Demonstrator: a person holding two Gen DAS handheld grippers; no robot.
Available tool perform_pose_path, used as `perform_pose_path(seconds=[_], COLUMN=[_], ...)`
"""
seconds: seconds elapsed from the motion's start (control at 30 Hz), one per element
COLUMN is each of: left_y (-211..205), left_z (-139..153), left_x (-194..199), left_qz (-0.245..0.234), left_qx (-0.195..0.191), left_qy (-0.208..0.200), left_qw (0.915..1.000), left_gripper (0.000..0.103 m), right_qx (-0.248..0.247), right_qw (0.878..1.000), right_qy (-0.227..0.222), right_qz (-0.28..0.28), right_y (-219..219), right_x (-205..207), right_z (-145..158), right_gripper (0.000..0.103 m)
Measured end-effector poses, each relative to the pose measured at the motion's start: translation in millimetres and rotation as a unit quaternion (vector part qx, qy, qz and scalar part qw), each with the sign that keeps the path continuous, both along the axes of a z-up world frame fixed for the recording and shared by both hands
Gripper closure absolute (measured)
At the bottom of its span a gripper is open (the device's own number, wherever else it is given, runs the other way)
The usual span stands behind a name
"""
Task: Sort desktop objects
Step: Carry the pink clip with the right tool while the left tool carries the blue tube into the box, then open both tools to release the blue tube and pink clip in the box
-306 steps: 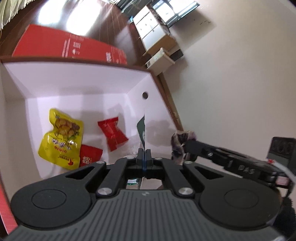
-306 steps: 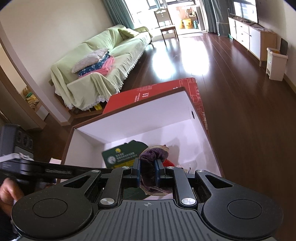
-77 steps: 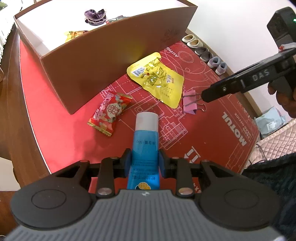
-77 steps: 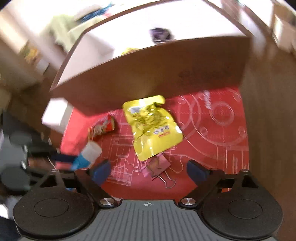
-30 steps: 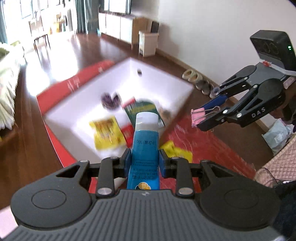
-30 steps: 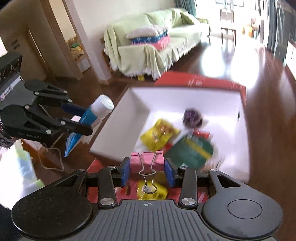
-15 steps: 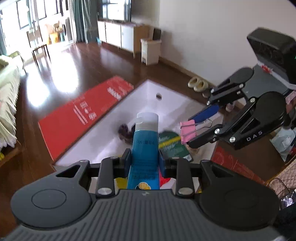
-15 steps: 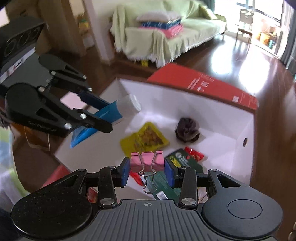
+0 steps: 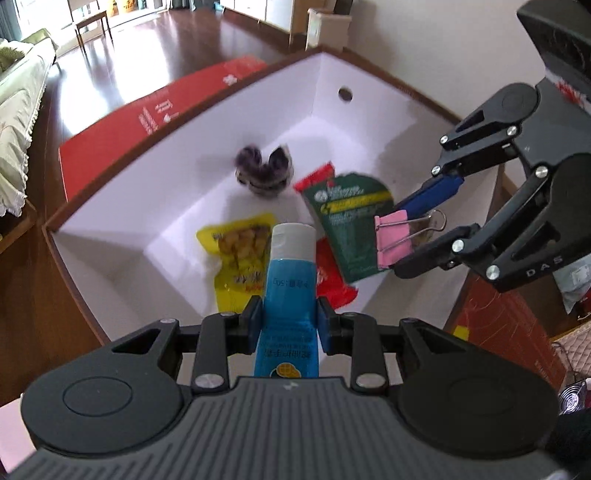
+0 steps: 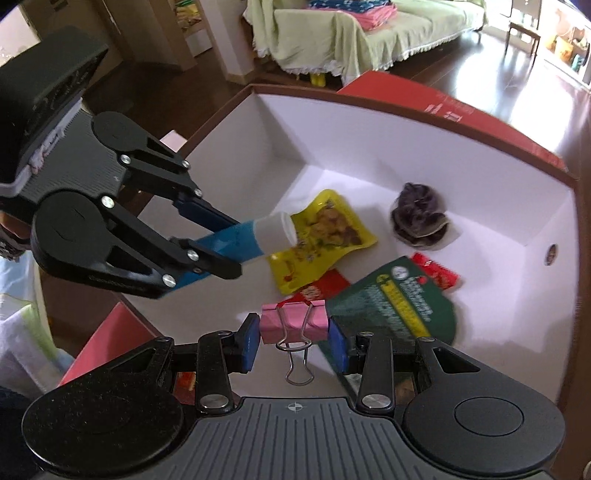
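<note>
My left gripper (image 9: 290,320) is shut on a blue tube with a white cap (image 9: 290,291), held above the open white-lined box (image 9: 184,122). The same tube (image 10: 255,234) shows in the right wrist view, cap pointing into the box. My right gripper (image 10: 294,341) is shut on a pink binder clip (image 10: 293,325), its wire handles hanging toward the camera. In the left wrist view that clip (image 9: 393,238) hangs over the box's right side. On the box floor lie a yellow snack pouch (image 10: 321,236), a green packet (image 10: 399,306), red packets (image 10: 437,273) and a dark purple scrunchie (image 10: 419,218).
The box (image 10: 406,122) stands on a red mat (image 9: 159,110) on a dark wooden table. A sofa under a pale green cover (image 10: 351,33) lies beyond it. Part of the mat (image 9: 506,325) shows right of the box.
Both grippers have sunk toward the box and tilted further down; its contents now look larger and closer. Tube and clip stay gripped as before.
</note>
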State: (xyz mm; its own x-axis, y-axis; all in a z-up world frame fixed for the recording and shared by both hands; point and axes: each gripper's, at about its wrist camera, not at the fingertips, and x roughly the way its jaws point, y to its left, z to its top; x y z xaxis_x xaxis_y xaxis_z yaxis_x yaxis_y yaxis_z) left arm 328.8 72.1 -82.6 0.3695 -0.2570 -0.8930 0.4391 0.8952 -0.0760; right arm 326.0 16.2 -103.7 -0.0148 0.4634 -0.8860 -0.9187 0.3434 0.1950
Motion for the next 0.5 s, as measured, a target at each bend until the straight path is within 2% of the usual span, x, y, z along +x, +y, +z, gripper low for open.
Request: perform_pose_path(seconds=[0.5], left_y=[-8.9], left_z=[-33.0], left_x=[1.7], left_qz=[0.008], left_qx=[0.015], left_qy=[0.03], left_qw=[0.9994], left_gripper=[0.076], right_qx=[-0.008], right_qw=[1.0], right_qy=[0.012], right_qz=[-0.001], right_y=[1.7], right_x=[0.6], right_z=[-7.5], right_gripper=[0.064])
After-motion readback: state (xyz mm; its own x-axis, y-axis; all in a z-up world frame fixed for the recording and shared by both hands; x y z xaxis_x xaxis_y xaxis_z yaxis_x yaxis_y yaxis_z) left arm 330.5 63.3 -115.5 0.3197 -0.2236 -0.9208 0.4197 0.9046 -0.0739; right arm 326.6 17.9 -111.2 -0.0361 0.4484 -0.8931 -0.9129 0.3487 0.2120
